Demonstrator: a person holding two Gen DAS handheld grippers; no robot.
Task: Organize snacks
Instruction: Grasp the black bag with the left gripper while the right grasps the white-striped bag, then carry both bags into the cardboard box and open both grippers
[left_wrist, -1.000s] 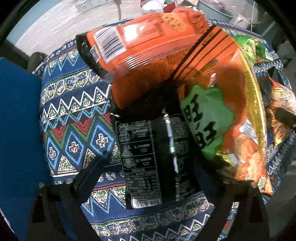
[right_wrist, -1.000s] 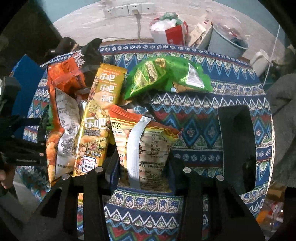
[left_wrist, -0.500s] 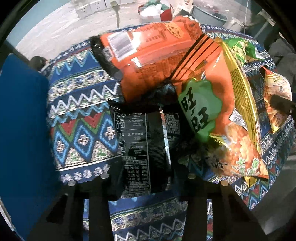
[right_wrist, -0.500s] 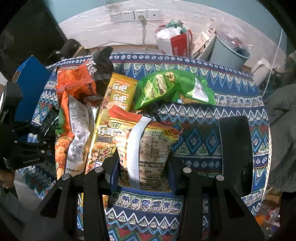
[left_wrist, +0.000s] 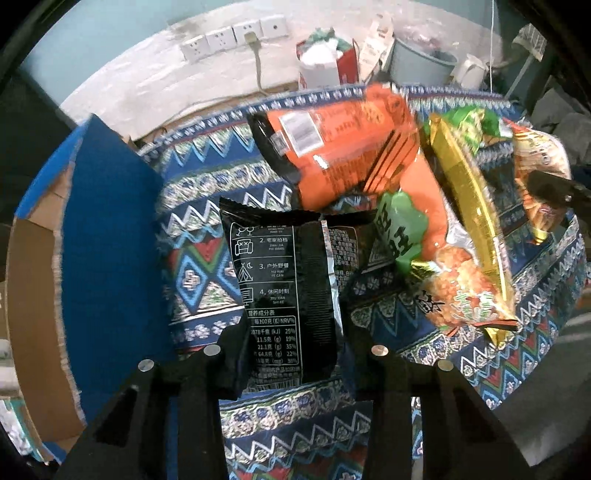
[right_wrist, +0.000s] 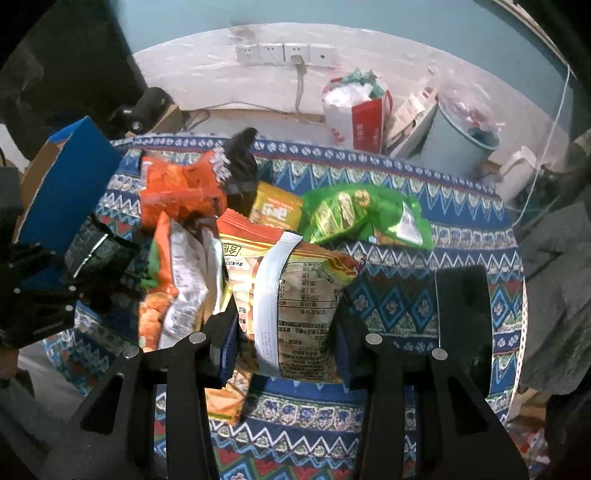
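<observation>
Behind the counter (right_wrist: 461, 236) a pale wall with sockets (right_wrist: 284, 53) and some bins close the scene; a patterned cloth covers the counter.

Jaws of the left gripper (left_wrist: 291, 354) are narrow and pinch the lower end of a black pack (left_wrist: 284, 280), which hangs clear of the cloth. Jaws of the right gripper (right_wrist: 284, 339) are also narrow and pinch a yellow-red pack (right_wrist: 291, 295) by its lower part.

Just beside the black pack lies an orange bag (left_wrist: 340, 147), and right of it an orange pack with green label (left_wrist: 417, 229) and a gold bag (left_wrist: 469, 206), all overlapping in one heap. A green bag (right_wrist: 362, 218) lies apart, farther back on the counter. A blue box (left_wrist: 103, 236) stands at the left edge of the counter, open at the top; probably the snacks go in there, but its inside is mostly out of view.

What can go wrong: each pack is held only at one end, so the slippery film may slide out of the jaws if the hand swings fast. The black pack may also catch on the box wall and fold. The yellow-red pack touches the heap beside it and may drag a neighbour off the counter.
</observation>
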